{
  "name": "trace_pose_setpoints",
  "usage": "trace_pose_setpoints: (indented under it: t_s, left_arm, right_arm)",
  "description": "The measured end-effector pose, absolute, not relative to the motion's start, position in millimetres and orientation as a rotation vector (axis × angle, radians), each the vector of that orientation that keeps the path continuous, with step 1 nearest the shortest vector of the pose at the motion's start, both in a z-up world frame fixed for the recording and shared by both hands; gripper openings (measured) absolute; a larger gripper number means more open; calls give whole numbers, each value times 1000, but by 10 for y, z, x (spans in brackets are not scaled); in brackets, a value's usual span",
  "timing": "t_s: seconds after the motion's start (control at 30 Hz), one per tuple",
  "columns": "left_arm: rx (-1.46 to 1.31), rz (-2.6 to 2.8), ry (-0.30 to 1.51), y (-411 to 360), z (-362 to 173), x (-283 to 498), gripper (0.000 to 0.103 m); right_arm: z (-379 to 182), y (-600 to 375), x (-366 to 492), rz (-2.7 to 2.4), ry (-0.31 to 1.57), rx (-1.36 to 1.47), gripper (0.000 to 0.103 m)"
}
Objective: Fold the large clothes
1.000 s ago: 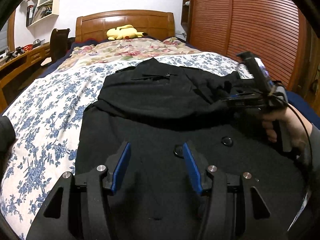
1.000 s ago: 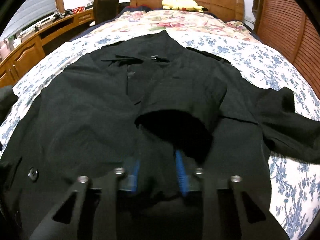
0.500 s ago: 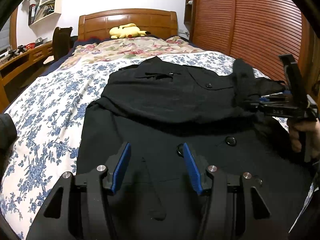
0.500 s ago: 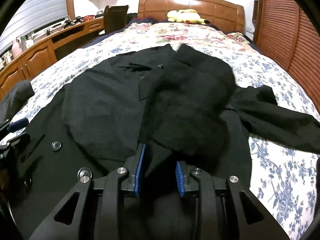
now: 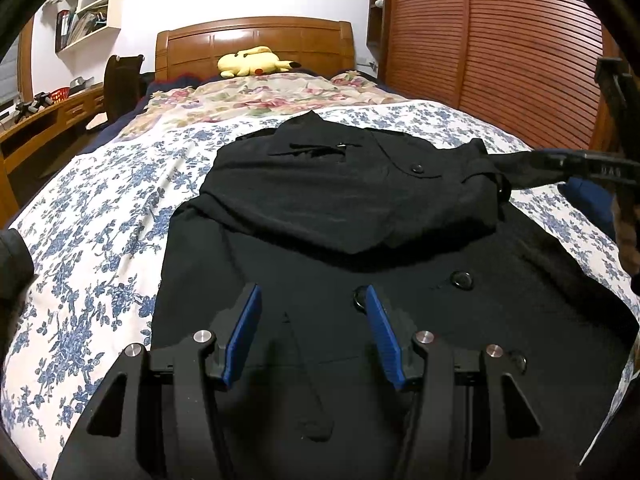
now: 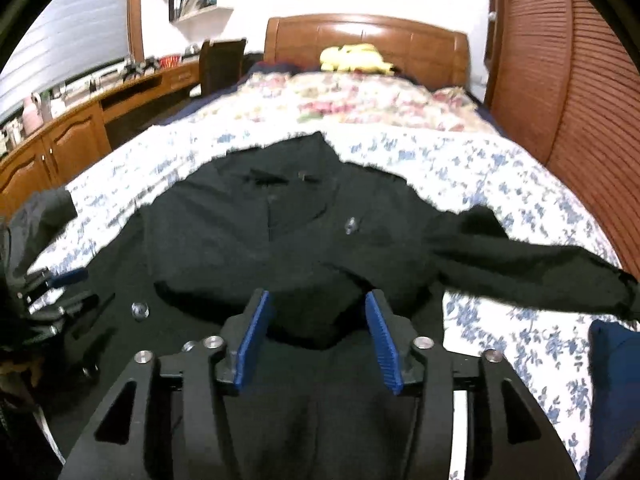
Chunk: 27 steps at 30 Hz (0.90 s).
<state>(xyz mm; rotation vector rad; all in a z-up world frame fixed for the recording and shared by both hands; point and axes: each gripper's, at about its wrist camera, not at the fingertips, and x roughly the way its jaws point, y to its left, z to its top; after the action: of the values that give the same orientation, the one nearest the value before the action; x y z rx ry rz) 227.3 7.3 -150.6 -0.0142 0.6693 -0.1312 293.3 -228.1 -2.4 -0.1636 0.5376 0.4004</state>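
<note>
A large black coat [image 5: 352, 208] lies buttons-up on the blue-flowered bedsheet [image 5: 100, 240], its collar toward the headboard. One sleeve [image 6: 528, 276] stretches out to the right across the sheet. My left gripper [image 5: 312, 304] hovers open over the coat's lower front, nothing between its blue pads. My right gripper [image 6: 318, 308] is over the coat's right side. Its jaws are opening. Black cloth lies beneath and between them, and the pads do not press on it. In the left wrist view the right gripper [image 5: 560, 162] shows side-on at the right edge, held by a hand.
A yellow plush toy [image 5: 252, 62] rests against the wooden headboard [image 5: 256, 36]. Slatted wardrobe doors [image 5: 500, 60] close off the right side. A wooden desk [image 6: 60, 152] and chair [image 5: 120, 84] stand on the left. A dark blue cushion [image 6: 612, 380] lies at the near right.
The right gripper carried the sleeve from the coat's middle out to the right, then its jaws widened and the cloth dropped free. The left gripper stayed where it was.
</note>
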Motion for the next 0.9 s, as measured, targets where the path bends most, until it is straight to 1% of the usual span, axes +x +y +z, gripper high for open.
trace_pose_setpoints:
  t_s: [0.07, 0.3, 0.5, 0.63, 0.67, 0.7, 0.73, 0.77, 0.83, 0.9]
  left_arm:
    - [-7, -129, 672, 58, -1510, 2276, 55]
    - [-1, -122, 665, 40, -1511, 2266, 55]
    - [1, -122, 667, 32, -1522, 2254, 55]
    - [-11, -126, 669, 52, -1523, 2264, 55]
    - [-18, -128, 670, 64, -1526, 2265, 55]
    - [-23, -129, 671, 74, -1525, 2266, 55]
    - [-27, -129, 672, 84, -1526, 2267, 55]
    - [-29, -130, 672, 88, -1524, 2268, 55]
    - [-33, -130, 669, 96, -1522, 2263, 55]
    - [-32, -128, 661, 96, -1511, 2250, 55]
  right_arm:
    - [-44, -2327, 2979, 377, 528, -149, 62]
    - [-139, -2292, 3302, 292, 542, -151, 62]
    - [-237, -2153, 3634, 300, 614, -91, 62]
    - [-312, -2116, 3756, 310, 672, -103, 61]
    - [-350, -2090, 3764, 328, 693, -105, 52]
    - [-378, -2070, 3777, 337, 715, -118, 44]
    - [-404, -2048, 3794, 333, 728, -141, 24]
    - [-420, -2028, 3769, 333, 727, -158, 13]
    - [-405, -2010, 3676, 351, 702, -190, 9]
    - [-339, -2020, 3526, 347, 664, -208, 7]
